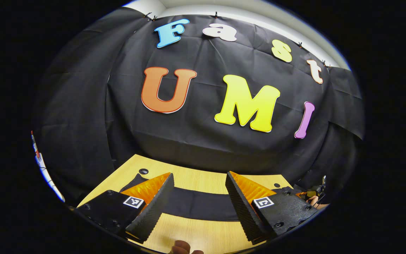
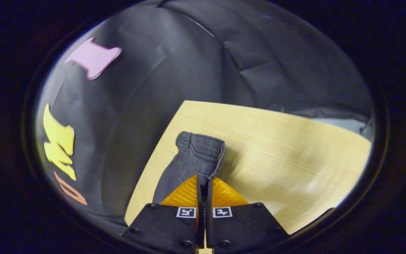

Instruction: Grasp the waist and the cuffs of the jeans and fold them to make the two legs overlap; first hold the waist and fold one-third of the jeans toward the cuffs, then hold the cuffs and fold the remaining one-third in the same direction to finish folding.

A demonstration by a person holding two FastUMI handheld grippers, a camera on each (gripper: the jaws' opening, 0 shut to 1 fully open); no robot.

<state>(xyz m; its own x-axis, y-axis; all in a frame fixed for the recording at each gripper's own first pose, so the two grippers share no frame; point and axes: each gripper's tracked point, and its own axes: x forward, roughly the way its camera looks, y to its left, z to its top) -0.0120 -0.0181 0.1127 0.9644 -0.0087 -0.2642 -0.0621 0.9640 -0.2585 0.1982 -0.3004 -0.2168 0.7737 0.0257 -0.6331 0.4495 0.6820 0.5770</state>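
Dark jeans [image 1: 203, 206] lie as a long flat band across the wooden table [image 1: 196, 180] in the left gripper view. My left gripper [image 1: 199, 208] hovers above that band, wide open, nothing between its fingers. In the right gripper view, my right gripper [image 2: 204, 181] is shut on the waist end of the jeans [image 2: 199, 151]. The waistband, with its stitching and a belt loop, is lifted and stands up from the table [image 2: 277, 151] just beyond the fingertips. At the far right of the left gripper view, the other gripper [image 1: 314, 194] and a hand show small.
Black cloth walls close the table at the back and side. Two small round holes [image 1: 143, 171] sit in the tabletop near its far edge. Bare wood stretches to the right of the lifted waist in the right gripper view. A fingertip [image 1: 182, 247] shows at the bottom of the left gripper view.
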